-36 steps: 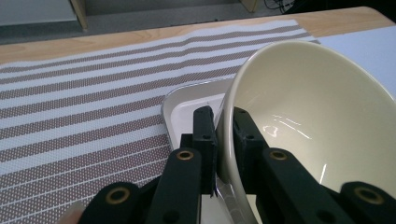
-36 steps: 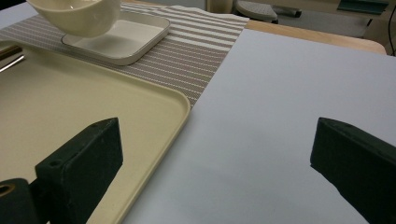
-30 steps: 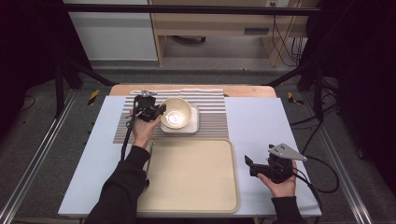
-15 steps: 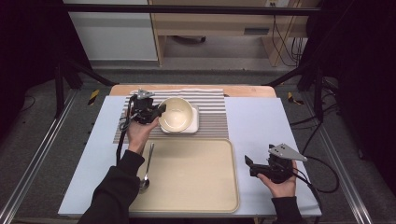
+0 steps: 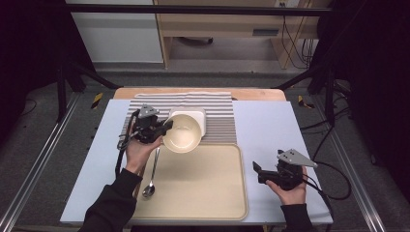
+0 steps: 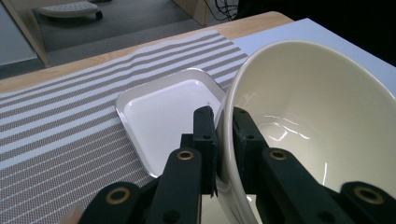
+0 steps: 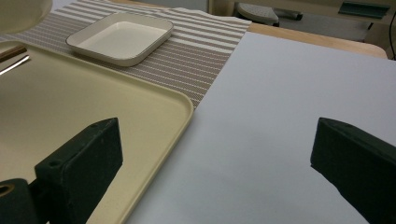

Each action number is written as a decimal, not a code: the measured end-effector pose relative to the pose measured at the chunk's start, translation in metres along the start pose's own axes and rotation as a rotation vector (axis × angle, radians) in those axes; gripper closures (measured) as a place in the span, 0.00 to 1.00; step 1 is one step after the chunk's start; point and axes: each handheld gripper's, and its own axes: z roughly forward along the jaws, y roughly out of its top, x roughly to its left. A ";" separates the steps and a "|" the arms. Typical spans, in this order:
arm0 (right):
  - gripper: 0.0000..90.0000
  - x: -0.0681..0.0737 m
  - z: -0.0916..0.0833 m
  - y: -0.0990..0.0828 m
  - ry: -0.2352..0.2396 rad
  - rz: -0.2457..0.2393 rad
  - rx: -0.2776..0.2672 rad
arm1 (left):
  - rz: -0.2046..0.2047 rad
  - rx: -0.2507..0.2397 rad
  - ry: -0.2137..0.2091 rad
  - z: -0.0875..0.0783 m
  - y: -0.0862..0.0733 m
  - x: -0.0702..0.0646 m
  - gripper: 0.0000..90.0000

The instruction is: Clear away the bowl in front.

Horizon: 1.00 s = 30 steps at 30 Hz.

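Lifted off the white dish [image 5: 192,117] since the earlier frame, the bowl [image 5: 182,133] now hangs tilted in the left gripper [image 5: 162,128], having come toward the person and toward the tray [image 5: 212,203]; it sits over the near edge of the striped mat [image 5: 220,113], with its lower rim over the tray's far edge. Seen in the left gripper view, the jaws are closed on the bowl's [image 6: 317,121] rim, one jaw outside the wall and one inside, and the square dish [image 6: 163,112] lies bare on the mat [image 6: 56,140] behind them. Cream and glossy inside, the bowl shows only light reflections; no brand, label or writing can be read on it, on the dish, on the tray or on either gripper. The right gripper [image 5: 258,171] has kept its place, held in the right hand [image 5: 290,191] over the pale bench [image 5: 270,125] just beside the tray's right edge. In the right gripper view its jaws stand wide apart with nothing between them, the tray's [image 7: 154,116] rim and bare bench [image 7: 289,93] lying in the gap, and the dish [image 7: 121,39] on the mat [image 7: 196,51] farther off. A spoon [image 5: 151,179] lies along the tray's left edge, bowl end nearest the person, close to the left forearm. The left hand [image 5: 140,150] holds its gripper above the mat's left part.
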 end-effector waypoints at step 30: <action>0.03 0.002 -0.001 0.000 0.004 -0.006 0.000 | 0.028 0.179 -0.015 0.038 -0.047 -0.016 0.91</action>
